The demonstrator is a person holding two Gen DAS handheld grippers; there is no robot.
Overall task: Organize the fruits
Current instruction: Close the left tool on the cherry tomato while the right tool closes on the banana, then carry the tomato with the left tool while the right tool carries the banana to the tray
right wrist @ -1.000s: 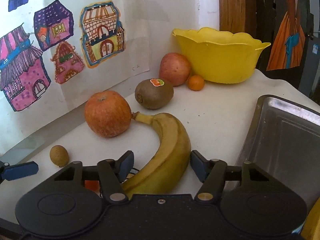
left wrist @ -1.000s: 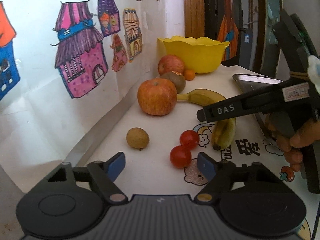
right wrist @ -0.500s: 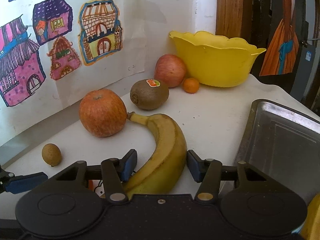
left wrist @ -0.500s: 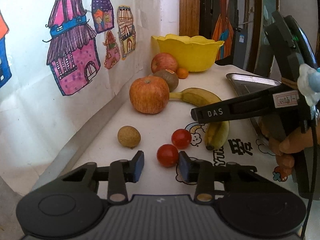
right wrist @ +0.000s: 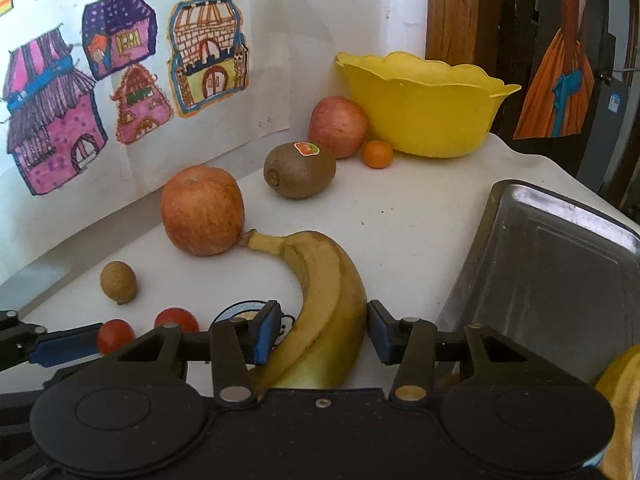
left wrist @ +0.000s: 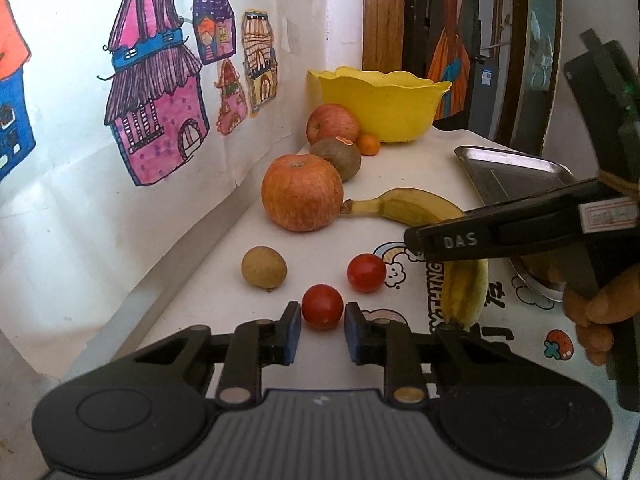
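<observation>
My left gripper (left wrist: 322, 322) is shut on a red cherry tomato (left wrist: 322, 306) that rests on the white tablecloth. A second cherry tomato (left wrist: 366, 273) lies just beyond it to the right, and a brown longan (left wrist: 264, 269) to the left. My right gripper (right wrist: 322, 328) straddles the lower half of a yellow banana (right wrist: 324, 312). Its jaws are closing on the fruit: the right pad is at the peel and a sliver of cloth still shows beside the left pad. The banana's stem touches an orange-red apple (right wrist: 202, 210).
A kiwi (right wrist: 300, 170), a red apple (right wrist: 338, 126) and a small orange (right wrist: 377, 154) sit near the yellow bowl (right wrist: 424, 112) at the far corner. A steel tray (right wrist: 540, 248) lies right of the banana. The wall with drawings runs along the left. A hand (left wrist: 596, 312) holds the right gripper.
The left jaws have closed from wide apart onto the near cherry tomato. The right jaws have drawn in toward the banana's sides. Neither hand has shifted noticeably.
</observation>
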